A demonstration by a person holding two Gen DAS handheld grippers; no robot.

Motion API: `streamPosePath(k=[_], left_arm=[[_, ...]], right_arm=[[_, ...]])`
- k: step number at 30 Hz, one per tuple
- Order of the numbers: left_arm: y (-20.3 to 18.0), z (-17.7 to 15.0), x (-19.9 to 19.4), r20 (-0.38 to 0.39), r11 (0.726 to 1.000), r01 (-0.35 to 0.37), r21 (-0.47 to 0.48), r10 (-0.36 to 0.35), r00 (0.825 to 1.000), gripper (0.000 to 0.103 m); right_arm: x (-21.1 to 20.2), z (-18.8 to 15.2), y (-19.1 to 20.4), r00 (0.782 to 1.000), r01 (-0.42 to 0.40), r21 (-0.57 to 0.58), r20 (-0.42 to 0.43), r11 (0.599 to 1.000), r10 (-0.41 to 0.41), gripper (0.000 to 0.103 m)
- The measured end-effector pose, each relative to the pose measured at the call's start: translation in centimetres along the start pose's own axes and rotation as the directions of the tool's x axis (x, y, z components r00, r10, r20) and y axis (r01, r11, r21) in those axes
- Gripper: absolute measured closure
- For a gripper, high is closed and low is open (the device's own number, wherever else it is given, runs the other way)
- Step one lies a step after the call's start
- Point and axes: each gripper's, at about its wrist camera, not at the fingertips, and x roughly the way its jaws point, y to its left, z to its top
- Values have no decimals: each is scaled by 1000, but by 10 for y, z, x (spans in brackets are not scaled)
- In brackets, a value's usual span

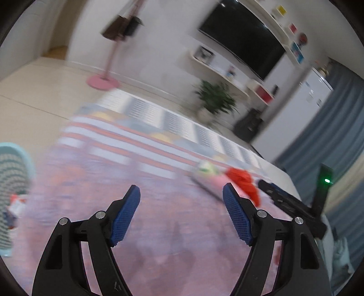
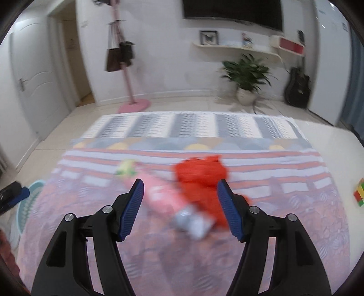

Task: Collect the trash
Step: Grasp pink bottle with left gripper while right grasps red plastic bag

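Tongs come first in both views: the right tongs point(image 2: 179, 200) stand well open with nothing gripped, and the left tongs point(image 1: 180, 205) are likewise wide apart and empty, only patterned rug point(image 2: 182, 250) showing between their blue pads. Just beyond the right tongs, lying on the rug and framed between the open jaws, sits a small heap of trash: a crumpled red plastic bag point(image 2: 202, 179), a pink wrapper point(image 2: 159, 195) beside it on the left, a pale grey scrap point(image 2: 193, 222) at the near end, and a yellowish-green bit point(image 2: 126, 169) at the far left. The blur makes it hard to say whether these pieces touch or overlap. From the left wrist the same red bag point(image 1: 243, 182) lies off to the right of the jaws, next to the other gripper's black body.

At the left edge of the rug stands a light blue basket point(image 1: 13, 182), with what looks like some wrappers already inside, so part of the collecting seems done. The heap is still on the rug, so it remains to be grasped and carried over to the basket.

Farther off are bare floor tiles, a pink coat stand point(image 2: 129, 75), a potted plant point(image 2: 246, 77) and a wall-mounted television point(image 2: 232, 11)
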Motion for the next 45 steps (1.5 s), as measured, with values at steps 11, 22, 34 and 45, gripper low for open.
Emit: streamPosePath(k=[11, 22, 34, 45], left_arm=[[-36, 2, 118, -156, 990, 75, -116, -93, 983, 30], [-34, -11, 155, -213, 981, 70, -179, -108, 971, 30], [-31, -20, 139, -235, 989, 69, -131, -99, 967, 30], [-85, -40, 180, -275, 989, -138, 53, 147, 950, 32]], right_arm=[[61, 2, -17, 991, -30, -18, -129, 999, 28, 40], [57, -21, -22, 974, -161, 6, -163, 987, 160, 81], [-17, -67, -7, 984, -148, 135, -84, 980, 160, 87], [-32, -72, -44, 999, -26, 153, -34, 988, 32, 87]])
